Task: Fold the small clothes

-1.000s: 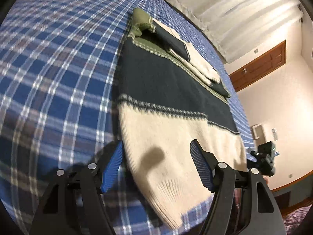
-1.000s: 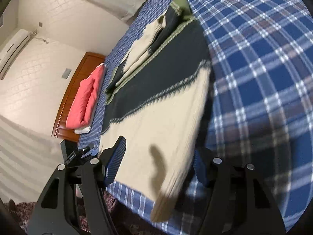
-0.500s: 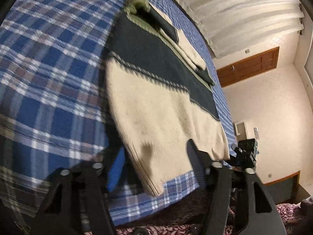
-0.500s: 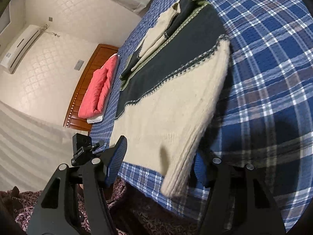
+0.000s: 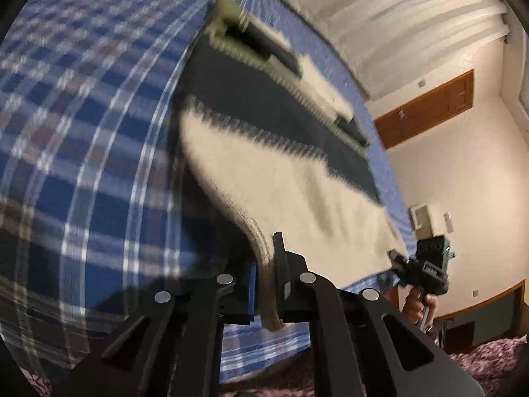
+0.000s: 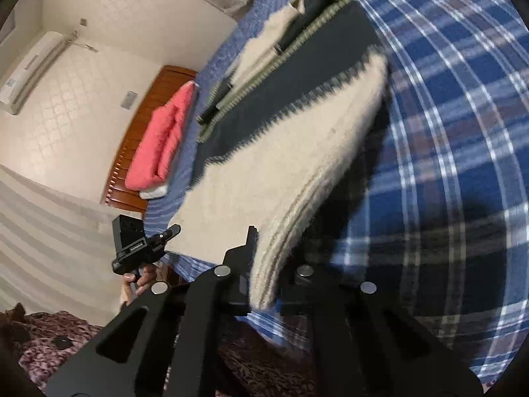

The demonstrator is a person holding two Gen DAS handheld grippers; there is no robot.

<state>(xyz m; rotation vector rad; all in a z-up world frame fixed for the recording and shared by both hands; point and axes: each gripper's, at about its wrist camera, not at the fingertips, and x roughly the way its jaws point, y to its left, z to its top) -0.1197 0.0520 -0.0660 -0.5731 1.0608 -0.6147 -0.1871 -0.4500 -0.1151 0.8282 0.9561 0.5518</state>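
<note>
I have both hem corners of the sweater (image 5: 297, 192) pinched now. The left gripper (image 5: 266, 284) has its jaws clamped tight on the ribbed cream edge at one corner, and the right gripper (image 6: 264, 278) is clamped the same way on the other corner, cloth squeezed flat between the pads. The sweater lies spread on the plaid bed (image 5: 82, 132), cream half towards me, dark band beyond it, sleeves already tucked across the far end near the green collar. Its near edge is lifting off the cover.

The step in hand, as I read it, is to carry this hem up and over towards the collar. To do it well I want both hands rising together and level (one corner running ahead would skew the fold), keeping the hem taut between them so the knit does not sag in the middle. Thick ribbing like this should hold in the jaws, but I would not yank.

From the left camera I can see the hand (image 5: 417, 304) holding the right gripper, just off the bed's edge; the red pillow (image 6: 162, 139) sits well clear by the headboard.
</note>
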